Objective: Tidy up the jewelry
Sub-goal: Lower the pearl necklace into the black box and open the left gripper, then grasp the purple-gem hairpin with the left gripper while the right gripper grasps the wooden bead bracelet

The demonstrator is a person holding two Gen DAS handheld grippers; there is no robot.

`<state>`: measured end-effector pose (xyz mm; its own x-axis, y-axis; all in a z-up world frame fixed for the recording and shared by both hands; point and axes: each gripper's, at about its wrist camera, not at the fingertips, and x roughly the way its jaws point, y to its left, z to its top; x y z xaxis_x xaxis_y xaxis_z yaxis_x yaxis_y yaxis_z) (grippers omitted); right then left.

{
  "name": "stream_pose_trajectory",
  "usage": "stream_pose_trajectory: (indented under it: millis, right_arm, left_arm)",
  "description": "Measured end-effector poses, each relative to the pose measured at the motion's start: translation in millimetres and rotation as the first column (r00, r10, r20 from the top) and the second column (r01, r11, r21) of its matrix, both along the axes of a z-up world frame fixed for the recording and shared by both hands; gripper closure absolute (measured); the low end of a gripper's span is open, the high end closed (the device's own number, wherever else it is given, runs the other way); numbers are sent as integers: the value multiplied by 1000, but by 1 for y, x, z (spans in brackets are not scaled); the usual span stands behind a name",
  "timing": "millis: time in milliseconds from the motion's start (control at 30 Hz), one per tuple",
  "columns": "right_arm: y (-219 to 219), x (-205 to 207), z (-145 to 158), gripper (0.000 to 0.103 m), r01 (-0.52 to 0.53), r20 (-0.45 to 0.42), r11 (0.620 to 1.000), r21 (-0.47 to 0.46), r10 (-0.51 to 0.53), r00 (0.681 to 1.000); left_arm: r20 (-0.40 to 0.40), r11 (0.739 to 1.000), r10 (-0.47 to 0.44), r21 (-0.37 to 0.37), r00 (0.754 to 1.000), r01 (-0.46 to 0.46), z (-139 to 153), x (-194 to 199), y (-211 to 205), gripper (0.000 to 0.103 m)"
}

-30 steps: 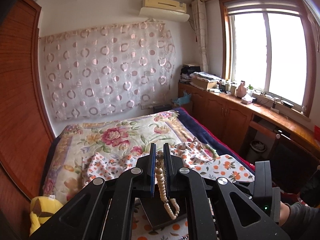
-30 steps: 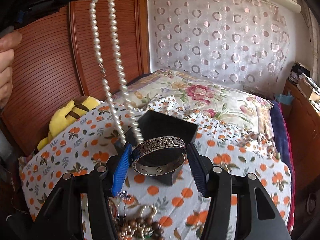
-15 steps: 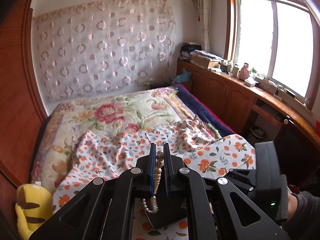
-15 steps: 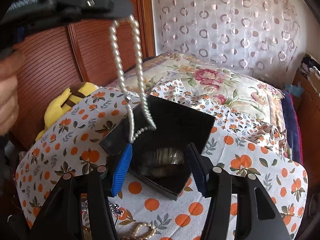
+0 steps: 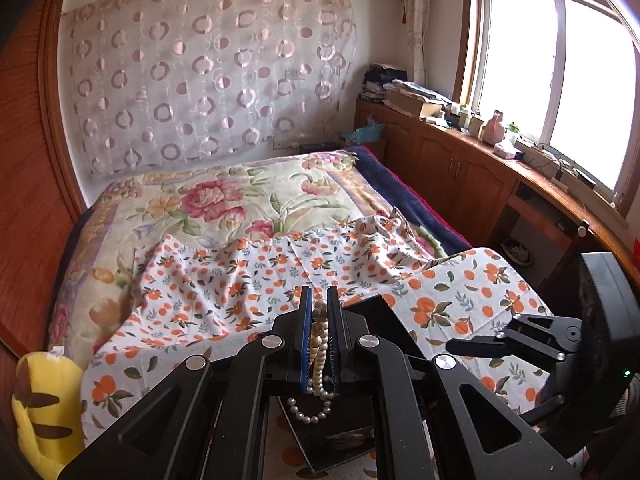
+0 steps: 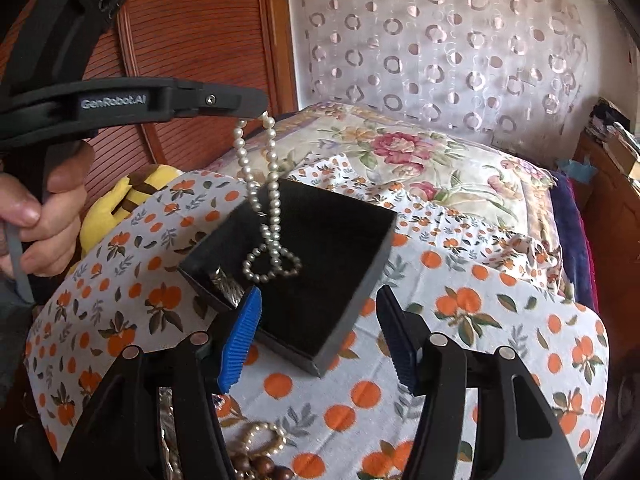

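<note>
Step in hand: lowering the white pearl bead necklace (image 6: 264, 200) into the open black square jewelry box (image 6: 320, 280) on the orange-print bedsheet (image 6: 500, 340). Left gripper (image 5: 319, 320) clenched on the strand; lower loop touches the box floor. Right gripper (image 6: 316, 332) released, empty, near the box. Next, probably: descend further, then release.

Orange-print cloth (image 6: 460, 360): spread below and ahead of the jaws. Floral quilt (image 5: 224, 204): beyond it. Yellow plush toy (image 5: 44, 404): left of the jaws. Circle-pattern curtain (image 5: 208, 76): far ahead. Wooden cabinets (image 5: 452, 164), window (image 5: 560, 72): right.
</note>
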<state>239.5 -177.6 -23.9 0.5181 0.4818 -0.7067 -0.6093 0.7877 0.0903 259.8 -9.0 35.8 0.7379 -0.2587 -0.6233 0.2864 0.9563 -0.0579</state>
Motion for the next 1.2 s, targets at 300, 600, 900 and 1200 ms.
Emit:
stream_pose_trajectory:
  millis: [300,600,900,1200]
  right_arm:
    - [-12,-8,-3,40,28,3,1000,4,-28,1000]
    - [-24,-38,-9,40,64,13,998,16,-64,998]
    - [-39,-79,-19,40,102,13,995,20,-103,995]
    - [-60,-104,-35,66,124,-16,992,-15,-124,992]
  left_arm:
    - [-19,1000,-11,11,1000,11,-7,0,-7,77]
    - [-24,999,0,33,1000,1,-22,-44,-3,66]
    - [-84,999,-13,40,996,17,-59,-94,-4,65]
    - [-122,999,-22,33,992,27,-74,-117,-7,65]
